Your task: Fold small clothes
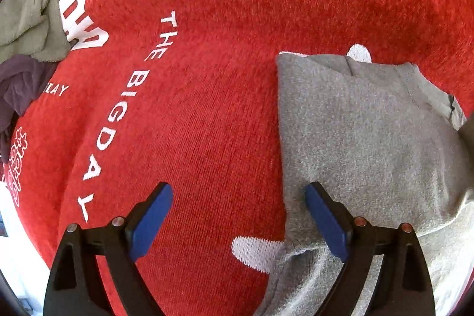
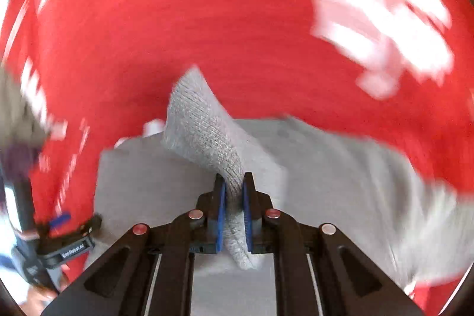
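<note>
A small grey garment [image 1: 364, 144] lies partly folded on a red blanket [image 1: 225, 19] with white lettering. My left gripper [image 1: 238, 194] hangs open just above the blanket; its right blue pad sits over the garment's left edge, its left pad over bare red cloth, and nothing is between them. In the right wrist view my right gripper [image 2: 234, 182] is shut on a ribbed grey flap [image 2: 201, 126] of the same garment [image 2: 340, 168], which rises out of the jaws and stands up over the flat part. That view is motion-blurred.
An olive-grey cloth [image 1: 28, 17] and a dark purple cloth [image 1: 20, 85] are heaped at the blanket's left edge. The left gripper's body [image 2: 68, 245] shows at the lower left of the right wrist view. The red blanket [image 2: 237, 19] stretches away beyond the garment.
</note>
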The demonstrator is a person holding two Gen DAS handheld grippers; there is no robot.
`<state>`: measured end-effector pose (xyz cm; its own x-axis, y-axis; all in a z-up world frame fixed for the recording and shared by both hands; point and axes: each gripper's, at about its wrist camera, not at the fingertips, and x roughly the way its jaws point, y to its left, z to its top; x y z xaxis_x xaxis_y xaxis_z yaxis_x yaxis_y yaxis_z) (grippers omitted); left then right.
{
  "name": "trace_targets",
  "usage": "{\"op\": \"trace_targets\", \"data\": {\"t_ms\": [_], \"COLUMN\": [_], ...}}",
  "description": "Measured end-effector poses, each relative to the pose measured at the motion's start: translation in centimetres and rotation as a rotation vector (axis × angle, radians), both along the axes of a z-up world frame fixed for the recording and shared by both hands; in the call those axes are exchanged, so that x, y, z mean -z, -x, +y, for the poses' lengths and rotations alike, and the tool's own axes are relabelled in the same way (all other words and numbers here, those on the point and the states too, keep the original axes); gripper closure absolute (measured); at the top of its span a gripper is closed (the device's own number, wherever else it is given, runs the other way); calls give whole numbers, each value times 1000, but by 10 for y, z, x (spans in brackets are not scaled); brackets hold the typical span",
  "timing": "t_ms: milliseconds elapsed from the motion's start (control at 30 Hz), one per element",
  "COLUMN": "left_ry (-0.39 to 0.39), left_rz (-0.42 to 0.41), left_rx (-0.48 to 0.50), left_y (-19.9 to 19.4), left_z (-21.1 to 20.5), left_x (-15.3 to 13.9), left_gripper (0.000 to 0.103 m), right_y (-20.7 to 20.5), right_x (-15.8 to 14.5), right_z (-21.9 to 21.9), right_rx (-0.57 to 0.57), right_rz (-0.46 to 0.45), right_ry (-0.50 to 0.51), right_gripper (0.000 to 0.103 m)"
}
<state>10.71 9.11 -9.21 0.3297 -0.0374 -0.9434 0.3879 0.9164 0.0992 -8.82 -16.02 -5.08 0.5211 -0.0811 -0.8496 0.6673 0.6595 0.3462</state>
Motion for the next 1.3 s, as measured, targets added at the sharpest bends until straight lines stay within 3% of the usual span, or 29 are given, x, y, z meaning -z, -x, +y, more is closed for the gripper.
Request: {"op": "trace_targets", "data": {"t_ms": [33,100,133,233,267,300,333,367,433,567,633,700,733,1033,1300], "left_ry": [-1,-4,-9,-21,-26,-33,-39,-45,-54,-81,-96,-104,-104,-75,-30], "left_rz": [-1,-6,-11,-24,-26,-26,-25,-27,-38,-42,-44,-45,-41,32,74], "left_rx": [0,2,7,16,17,17,17,19,24,25,44,89,104,294,480], "left_y": [0,1,3,6,6,6,6,6,7,6,8,17,21,88,163], "left_z": [0,-1,-3,-6,-6,-8,-8,-9,-11,-12,-13,-18,-20,-77,-172], "left_x": [0,-1,-1,-2,-2,-3,-3,-3,-3,-6,-13,-24,-27,-53,-49], "left_gripper": [11,11,11,10,10,10,10,10,10,6,6,6,6,6,6], "right_y": [19,48,58,71,70,71,69,71,78,93,108,120,129,201,277], "right_x": [12,33,38,45,46,44,44,40,21,38,30,22,19,19,25], "right_z": [-15,-32,-37,-42,-44,-47,-51,-55,-55,-57,-56,-52,-50,-36,-70], "right_rx": [58,149,171,220,246,261,264,261,229,175,181,168,165,241,407], "right_rz": [1,21,2,-59,-50,-39,-39,-41,-42,77,73,94,95,70,54], "right_ry": [-91,-209,-241,-314,-333,-345,-356,-350,-302,-293,-286,-283,-299,-413,-354], "right_gripper": [77,36,34,34,42,70,90,96,96,93,81,57,53,52,52]}}
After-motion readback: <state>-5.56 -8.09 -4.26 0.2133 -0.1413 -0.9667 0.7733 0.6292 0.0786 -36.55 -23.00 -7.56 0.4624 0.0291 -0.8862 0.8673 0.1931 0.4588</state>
